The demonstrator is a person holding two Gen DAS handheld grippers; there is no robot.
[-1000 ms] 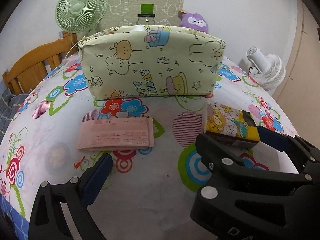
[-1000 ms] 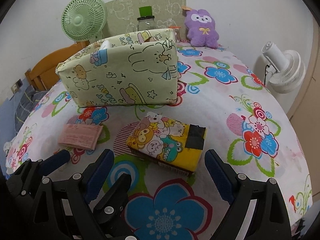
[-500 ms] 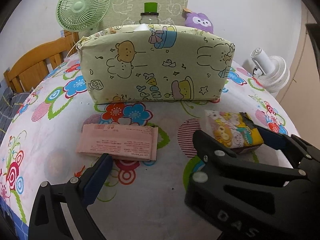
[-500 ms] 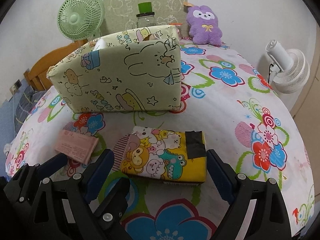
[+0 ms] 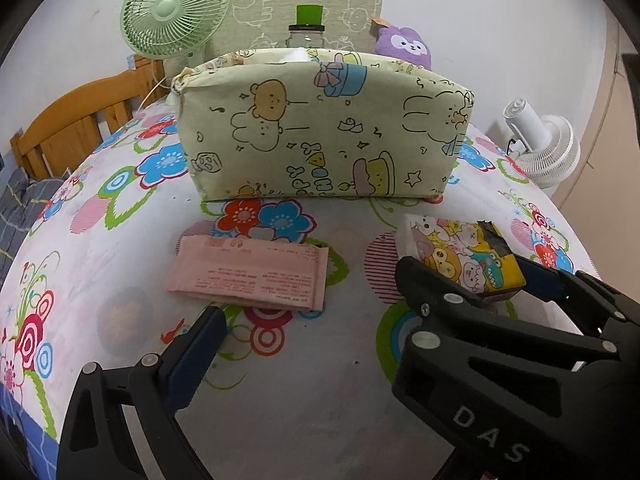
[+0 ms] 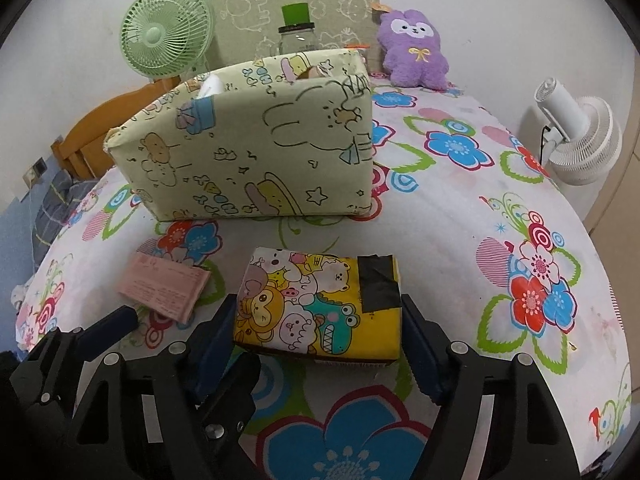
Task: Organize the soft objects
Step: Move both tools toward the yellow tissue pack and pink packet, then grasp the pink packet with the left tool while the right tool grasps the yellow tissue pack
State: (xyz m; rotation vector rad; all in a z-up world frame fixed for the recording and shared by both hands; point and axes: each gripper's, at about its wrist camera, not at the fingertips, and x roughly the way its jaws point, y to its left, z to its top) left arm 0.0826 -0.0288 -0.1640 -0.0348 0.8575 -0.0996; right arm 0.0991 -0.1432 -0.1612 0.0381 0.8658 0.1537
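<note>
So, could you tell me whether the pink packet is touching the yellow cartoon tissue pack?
Apart: the right wrist view shows bare tablecloth between the pink packet and the yellow tissue pack.

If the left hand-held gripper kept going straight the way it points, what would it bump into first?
Probably the pink packet lying flat just ahead of the left hand-held gripper, though depth is hard to judge; the fabric box stands farther behind.

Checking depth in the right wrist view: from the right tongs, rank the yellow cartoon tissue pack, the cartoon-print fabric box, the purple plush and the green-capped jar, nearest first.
From the right tongs, whose jaws are closing:
1. Yellow cartoon tissue pack, between the jaws.
2. Cartoon-print fabric box, mid-table, left of centre.
3. Purple plush at back right and green-capped jar behind the box: too close to call.
</note>
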